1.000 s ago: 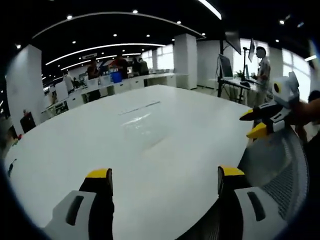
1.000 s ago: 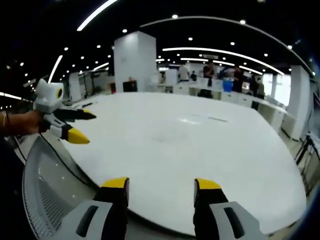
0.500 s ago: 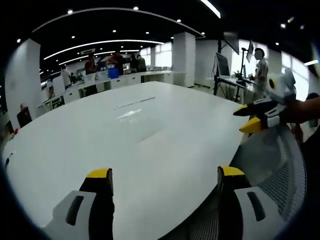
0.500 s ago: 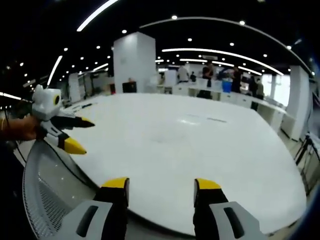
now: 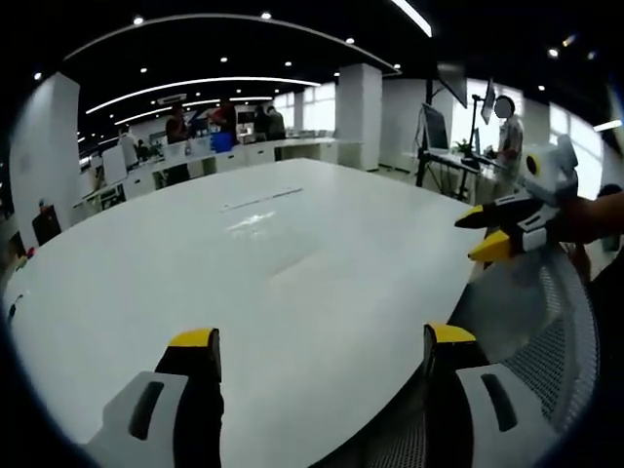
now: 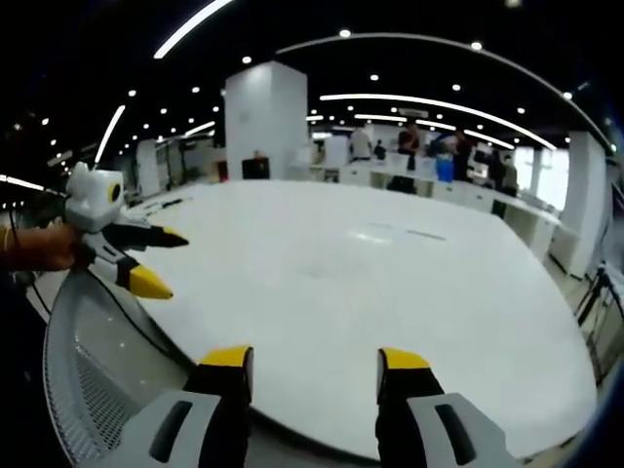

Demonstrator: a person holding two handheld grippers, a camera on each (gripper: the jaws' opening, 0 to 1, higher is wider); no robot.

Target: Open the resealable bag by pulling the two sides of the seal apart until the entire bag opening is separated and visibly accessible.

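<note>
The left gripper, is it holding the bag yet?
No. In the left gripper view the left gripper has its jaws spread open with nothing between them, and the clear bag lies far off on the white table.

No legible text, labels, brands or numbers (distant signage too blurred)

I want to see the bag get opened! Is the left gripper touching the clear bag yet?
Apart. In the left gripper view the left gripper hangs open near the table's edge, with bare white table between its yellow tips and the clear bag lying far across it.
</note>
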